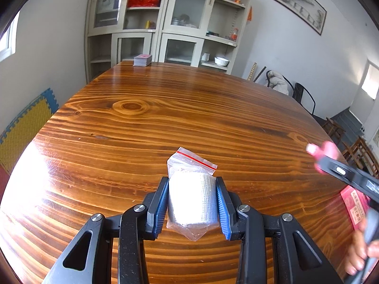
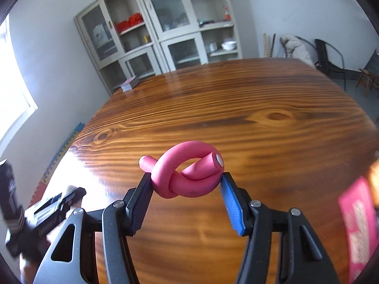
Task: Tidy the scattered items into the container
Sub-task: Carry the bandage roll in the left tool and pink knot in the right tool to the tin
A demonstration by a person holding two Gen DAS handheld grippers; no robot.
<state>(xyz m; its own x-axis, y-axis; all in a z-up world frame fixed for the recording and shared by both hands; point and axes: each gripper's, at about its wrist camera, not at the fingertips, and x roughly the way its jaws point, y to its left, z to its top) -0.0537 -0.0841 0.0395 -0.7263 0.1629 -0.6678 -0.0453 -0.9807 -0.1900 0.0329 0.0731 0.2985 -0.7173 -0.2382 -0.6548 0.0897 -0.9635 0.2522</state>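
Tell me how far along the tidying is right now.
Done: nothing can be confirmed, as no container shows in either view. In hand: the left gripper clamps a white gauze roll in a clear zip bag; the right gripper clamps a knotted pink foam rod. Left: both still need depositing, and a pink printed packet lies at the wooden table edge.

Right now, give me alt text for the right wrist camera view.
The right gripper holds a pink foam rod tied in a knot between its jaws above a glossy wooden table. A small stack of cards sits at the table's far edge, before grey glass-door cabinets.
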